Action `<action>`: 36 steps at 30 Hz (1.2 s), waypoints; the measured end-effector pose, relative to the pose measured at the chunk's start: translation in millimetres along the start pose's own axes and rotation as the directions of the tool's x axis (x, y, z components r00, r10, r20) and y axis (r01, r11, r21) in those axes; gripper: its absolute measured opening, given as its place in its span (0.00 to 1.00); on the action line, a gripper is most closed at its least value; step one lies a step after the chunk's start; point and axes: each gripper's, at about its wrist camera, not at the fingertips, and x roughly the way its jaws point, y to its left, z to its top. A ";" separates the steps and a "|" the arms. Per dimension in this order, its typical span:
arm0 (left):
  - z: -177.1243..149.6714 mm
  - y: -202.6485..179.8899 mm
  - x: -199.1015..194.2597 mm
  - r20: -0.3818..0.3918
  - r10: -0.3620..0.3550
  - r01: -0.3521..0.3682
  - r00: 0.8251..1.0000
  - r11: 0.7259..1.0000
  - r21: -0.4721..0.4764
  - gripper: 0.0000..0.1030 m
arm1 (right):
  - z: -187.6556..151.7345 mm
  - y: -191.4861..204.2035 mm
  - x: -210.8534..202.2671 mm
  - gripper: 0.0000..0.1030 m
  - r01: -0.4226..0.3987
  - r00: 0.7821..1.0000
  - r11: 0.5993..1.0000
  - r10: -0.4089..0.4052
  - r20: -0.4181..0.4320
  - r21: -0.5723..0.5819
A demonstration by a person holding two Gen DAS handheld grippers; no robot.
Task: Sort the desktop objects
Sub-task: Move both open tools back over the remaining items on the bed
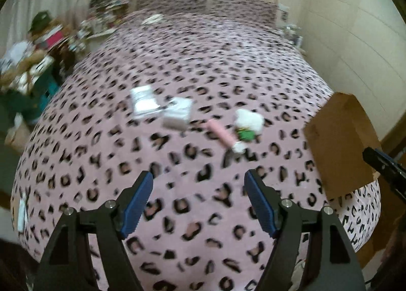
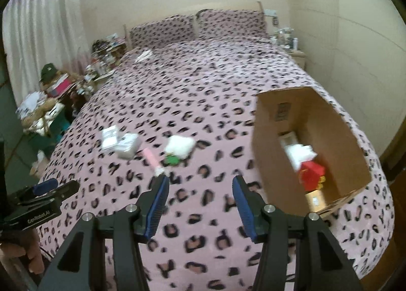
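Both the left hand-held gripper (image 1: pixel 199 184) and right hand-held gripper (image 2: pixel 200 189) gape wide, empty; best approach the pink tube (image 2: pixel 151 157) squarely, then carry it to the cardboard box (image 2: pixel 274 164)

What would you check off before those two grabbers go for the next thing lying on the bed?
1. Left gripper open and empty: ok.
2. Right gripper open and empty: ok.
3. Cardboard box open-topped with room left: ok.
4. Items left to sort, pink tube, white plush toy, small white boxes: ok, all loose on the bedspread.
5. Exact grip spot on the tube: cannot tell, the pictures are blurred.
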 end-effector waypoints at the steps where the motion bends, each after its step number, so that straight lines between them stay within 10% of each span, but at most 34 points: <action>1: -2.1 7.3 -0.7 -0.004 0.007 -0.007 1.000 1.000 -0.014 0.73 | -2.0 6.1 1.8 0.52 -0.009 1.000 1.000 0.009 -0.006 -0.006; 20: -3.3 96.6 4.6 -0.010 0.070 -0.071 0.997 0.989 -0.129 0.74 | -26.2 115.8 68.1 0.52 -0.136 0.984 0.985 0.121 -0.134 -0.107; 36: 75.7 108.8 131.5 -0.071 0.051 -0.059 0.996 0.991 -0.117 0.78 | 10.3 61.1 175.1 0.52 -0.018 0.988 0.999 0.024 -0.153 0.039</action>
